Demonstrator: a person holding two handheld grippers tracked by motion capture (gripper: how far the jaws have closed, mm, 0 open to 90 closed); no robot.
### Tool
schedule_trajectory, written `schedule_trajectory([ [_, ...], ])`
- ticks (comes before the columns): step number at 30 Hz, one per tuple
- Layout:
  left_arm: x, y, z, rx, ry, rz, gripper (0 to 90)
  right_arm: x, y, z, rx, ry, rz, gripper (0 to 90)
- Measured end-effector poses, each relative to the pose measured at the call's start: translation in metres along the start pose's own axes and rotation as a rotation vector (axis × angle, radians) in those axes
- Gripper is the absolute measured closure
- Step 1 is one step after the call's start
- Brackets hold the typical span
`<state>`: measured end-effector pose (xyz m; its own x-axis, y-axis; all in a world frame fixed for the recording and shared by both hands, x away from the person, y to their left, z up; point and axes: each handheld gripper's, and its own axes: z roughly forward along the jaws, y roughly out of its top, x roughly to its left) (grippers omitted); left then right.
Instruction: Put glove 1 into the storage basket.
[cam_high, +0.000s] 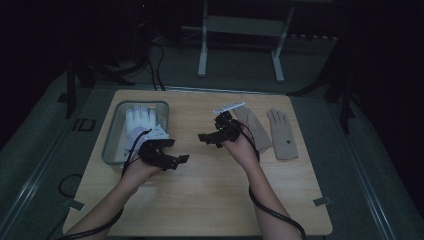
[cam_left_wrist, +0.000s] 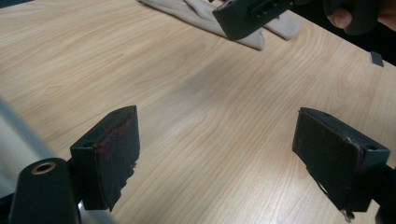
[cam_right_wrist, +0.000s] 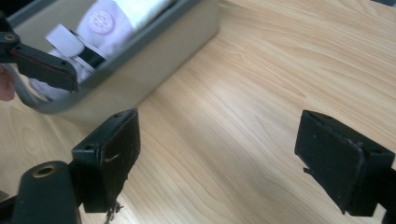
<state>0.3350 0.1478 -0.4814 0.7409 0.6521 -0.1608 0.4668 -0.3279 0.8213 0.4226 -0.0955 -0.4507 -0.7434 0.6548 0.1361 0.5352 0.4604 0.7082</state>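
A white glove (cam_high: 140, 120) lies in a grey tray (cam_high: 111, 135) at the left of the wooden table (cam_high: 210, 185). Two beige gloves lie flat at the right, one (cam_high: 256, 129) beside my right hand and the other (cam_high: 284, 135) farther right. My left gripper (cam_high: 175, 151) hovers just right of the tray, open and empty (cam_left_wrist: 215, 154). My right gripper (cam_high: 207, 139) hovers left of the nearer beige glove, open with bare wood between its jaws (cam_right_wrist: 217, 158). The right gripper view shows the tray wall (cam_right_wrist: 140, 65) and the white glove (cam_right_wrist: 121, 18).
A small white strip (cam_high: 229, 107) lies at the table's far edge above the right gripper. A metal stand (cam_high: 240, 40) is on the floor behind the table. Cables trail from both grippers toward the near edge. Bare wood lies between the two grippers.
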Motion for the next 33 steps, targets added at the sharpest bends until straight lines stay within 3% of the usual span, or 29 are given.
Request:
schedule_trajectory([
  [3,-0.006,-0.002,0.008,0.004,-0.023,0.023,15.5,-0.007,-0.01,-0.006,0.0,-0.015,0.006,14.1],
  [4,-0.008,-0.004,0.012,0.007,-0.048,0.023,15.5,-0.009,-0.012,-0.007,-0.001,-0.018,0.008,14.1],
  [7,-0.013,-0.008,0.021,0.024,-0.046,0.038,15.5,-0.014,-0.022,-0.01,0.005,-0.024,0.008,14.1],
  [10,-0.017,-0.013,0.03,0.029,-0.073,0.028,15.5,-0.019,-0.032,-0.01,0.012,-0.032,0.019,14.3],
  [13,-0.022,-0.021,0.039,0.02,-0.089,0.044,15.5,-0.025,-0.042,-0.012,0.005,-0.036,0.035,14.4],
  [16,-0.026,-0.031,0.048,0.013,-0.058,0.063,15.5,-0.03,-0.052,-0.014,-0.003,-0.039,0.035,14.4],
  [23,-0.03,-0.049,0.06,0.032,-0.065,0.053,15.5,-0.039,-0.069,-0.019,-0.004,-0.052,0.034,14.1],
  [27,-0.034,-0.057,0.064,0.042,-0.033,0.081,15.5,-0.042,-0.08,-0.022,-0.024,-0.064,0.034,14.0],
  [30,-0.035,-0.062,0.068,0.054,-0.02,0.079,15.5,-0.045,-0.087,-0.024,-0.032,-0.066,0.056,14.3],
  [33,-0.035,-0.067,0.069,0.037,-0.009,0.078,15.5,-0.047,-0.093,-0.026,-0.04,-0.074,0.059,14.2],
])
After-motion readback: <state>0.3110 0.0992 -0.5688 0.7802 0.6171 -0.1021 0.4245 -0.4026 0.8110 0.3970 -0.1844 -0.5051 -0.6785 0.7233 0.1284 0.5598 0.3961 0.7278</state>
